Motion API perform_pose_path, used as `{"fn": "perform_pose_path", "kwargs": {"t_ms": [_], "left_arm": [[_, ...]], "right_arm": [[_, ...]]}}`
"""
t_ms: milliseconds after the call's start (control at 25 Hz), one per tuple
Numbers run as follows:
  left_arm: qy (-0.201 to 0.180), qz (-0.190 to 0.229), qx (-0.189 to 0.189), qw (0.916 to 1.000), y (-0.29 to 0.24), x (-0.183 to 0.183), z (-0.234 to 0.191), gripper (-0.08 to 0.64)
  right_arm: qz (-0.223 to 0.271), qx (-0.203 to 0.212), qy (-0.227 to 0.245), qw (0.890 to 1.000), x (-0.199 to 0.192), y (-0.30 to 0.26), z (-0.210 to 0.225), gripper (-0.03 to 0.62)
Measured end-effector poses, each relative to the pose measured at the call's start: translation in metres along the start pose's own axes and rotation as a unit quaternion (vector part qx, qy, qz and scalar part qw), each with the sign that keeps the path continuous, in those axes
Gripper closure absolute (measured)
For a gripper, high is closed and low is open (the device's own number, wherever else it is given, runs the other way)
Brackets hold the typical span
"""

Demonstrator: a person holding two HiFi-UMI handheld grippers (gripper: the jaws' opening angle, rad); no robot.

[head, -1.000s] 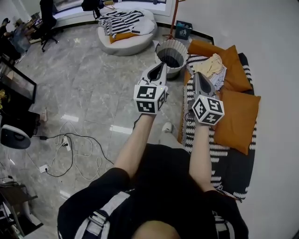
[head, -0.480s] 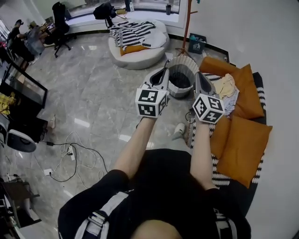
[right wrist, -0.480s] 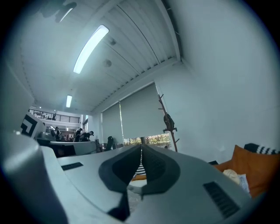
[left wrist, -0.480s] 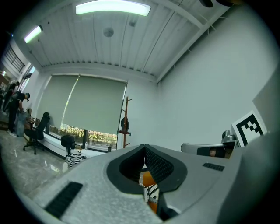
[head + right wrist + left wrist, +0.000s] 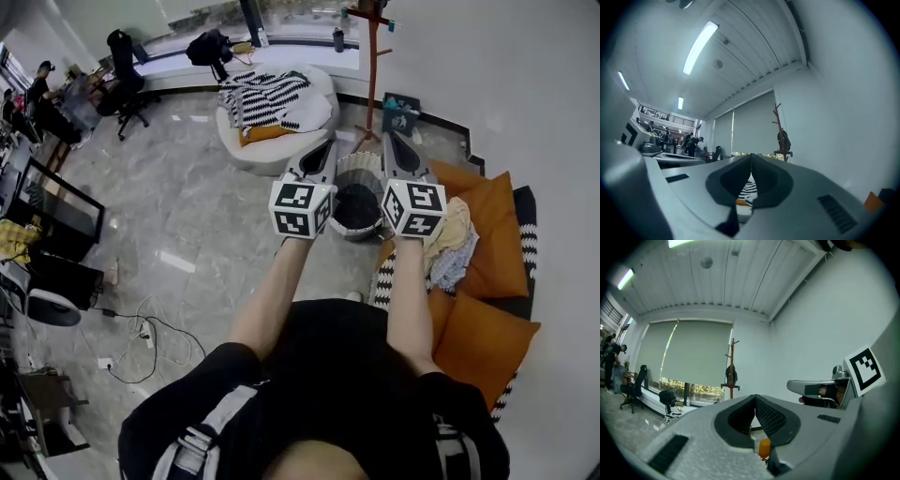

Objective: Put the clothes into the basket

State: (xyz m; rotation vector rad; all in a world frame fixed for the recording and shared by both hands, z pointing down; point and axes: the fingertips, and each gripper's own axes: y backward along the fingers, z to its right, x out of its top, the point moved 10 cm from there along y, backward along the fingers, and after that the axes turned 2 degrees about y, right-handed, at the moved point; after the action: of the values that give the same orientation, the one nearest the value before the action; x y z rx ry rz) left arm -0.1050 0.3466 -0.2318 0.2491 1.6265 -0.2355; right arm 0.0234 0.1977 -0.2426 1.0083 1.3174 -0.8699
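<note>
A white ribbed basket [image 5: 359, 208] with dark cloth inside stands on the floor, seen between and below my two grippers in the head view. A pile of pale clothes [image 5: 452, 246] lies on the orange-cushioned seat to its right. My left gripper [image 5: 328, 150] is held level above the basket's left rim, shut and empty. My right gripper [image 5: 392, 145] is level above the right rim, also shut with nothing in it. In the left gripper view the left gripper [image 5: 755, 398] points at the far wall, and in the right gripper view the right gripper [image 5: 751, 157] does the same.
Orange cushions [image 5: 492, 246] lie on a black-and-white patterned seat [image 5: 525, 234] against the right wall. A round white bed [image 5: 277, 112] with a striped blanket sits beyond the basket. A wooden coat stand [image 5: 371, 37] rises behind it. Cables [image 5: 150, 333] trail at left.
Both grippers, still shut, have swept forward together toward the basket, so that it now lies directly beneath their tips. The clothes pile has shifted to the right of my right arm.
</note>
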Motion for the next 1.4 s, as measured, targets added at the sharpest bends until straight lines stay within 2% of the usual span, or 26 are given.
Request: {"fn": "perform_pose_path", "kwargs": {"t_ms": [280,600,840,1000,1200,1400], "left_arm": [[0.015,-0.018,-0.019,0.9995,-0.091,-0.022,0.009,0.551],[0.037,-0.060,-0.025,0.9972,-0.138,-0.049,-0.015,0.551],[0.048,-0.101,-0.050,0.9925,-0.173,-0.066,-0.024,0.551],[0.058,-0.138,-0.072,0.9860,-0.193,-0.091,-0.023,0.551],[0.074,-0.186,-0.119,0.9726,-0.216,-0.128,0.000,0.551],[0.077,-0.223,-0.166,0.9575,-0.243,-0.167,0.036,0.551]], "right_arm": [[-0.027,-0.031,-0.036,0.998,-0.037,-0.038,0.086,0.580],[-0.071,-0.032,-0.060,0.995,-0.078,-0.071,0.103,0.580],[-0.106,-0.078,-0.085,0.988,-0.101,-0.073,0.125,0.580],[-0.140,-0.120,-0.104,0.977,-0.128,-0.060,0.139,0.580],[-0.180,-0.177,-0.119,0.960,-0.154,-0.029,0.155,0.580],[-0.213,-0.233,-0.145,0.938,-0.186,0.011,0.175,0.580]]}}
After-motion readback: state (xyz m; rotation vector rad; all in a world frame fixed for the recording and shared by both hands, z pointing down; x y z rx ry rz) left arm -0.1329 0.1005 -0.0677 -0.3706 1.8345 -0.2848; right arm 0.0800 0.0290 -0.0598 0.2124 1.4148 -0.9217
